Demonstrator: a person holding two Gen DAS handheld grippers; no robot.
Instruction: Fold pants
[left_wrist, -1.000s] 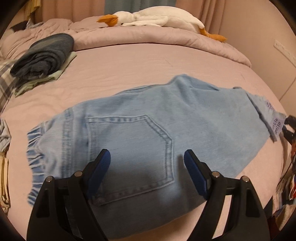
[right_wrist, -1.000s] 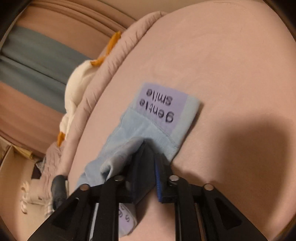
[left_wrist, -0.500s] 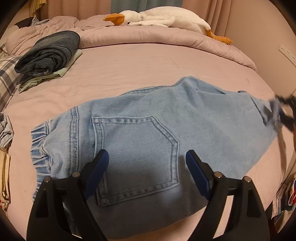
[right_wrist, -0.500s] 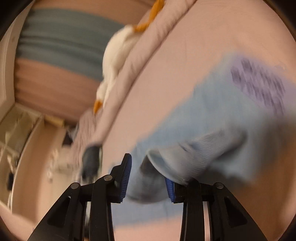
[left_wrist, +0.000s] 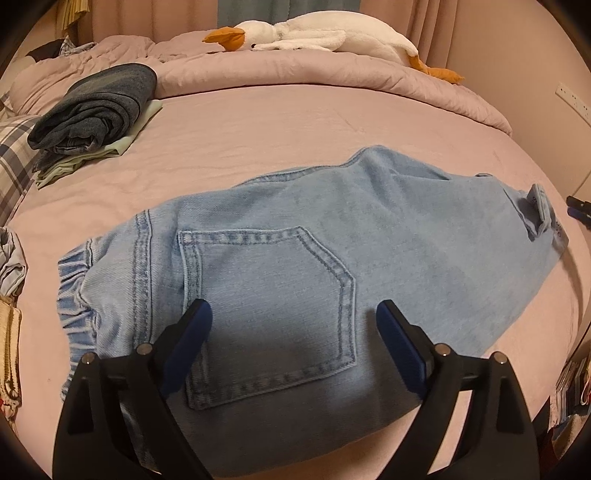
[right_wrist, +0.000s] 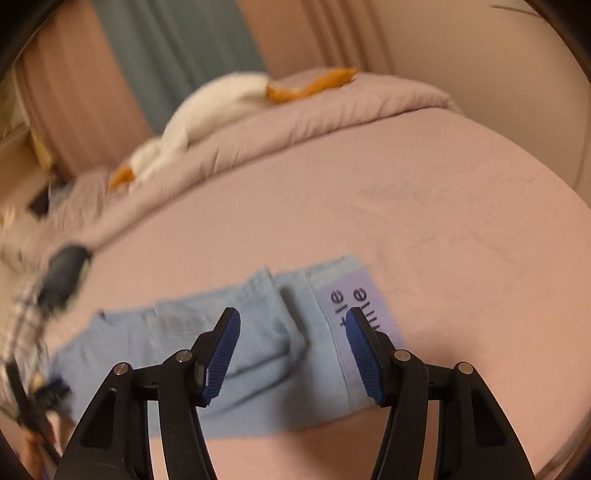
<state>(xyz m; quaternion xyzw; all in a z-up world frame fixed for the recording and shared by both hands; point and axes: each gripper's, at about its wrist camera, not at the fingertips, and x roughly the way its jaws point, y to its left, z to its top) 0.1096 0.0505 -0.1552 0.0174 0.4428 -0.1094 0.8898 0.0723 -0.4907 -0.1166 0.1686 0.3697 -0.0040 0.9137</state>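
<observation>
Light blue denim pants (left_wrist: 295, 240) lie flat across the pink bed (left_wrist: 258, 122), back pocket up, elastic waistband at the left. My left gripper (left_wrist: 293, 328) is open and empty, hovering over the pocket. The cuff end of the pants (right_wrist: 295, 332), with its lilac printed label (right_wrist: 354, 299), lies on the bed in the right wrist view. My right gripper (right_wrist: 291, 343) is open and empty just above that cuff. Its tips also show at the right edge of the left wrist view (left_wrist: 578, 208).
A stack of folded dark jeans and pale green cloth (left_wrist: 96, 110) sits at the back left. A white plush goose (left_wrist: 325, 31) lies on the rolled duvet (left_wrist: 332, 77) at the back. Plaid fabric (left_wrist: 14, 155) and other clothes lie at the left edge.
My right gripper opened and let go of the pant cuff, which now lies on the bed. The gripper swung around and backed off. The left gripper stayed open over the pocket.
</observation>
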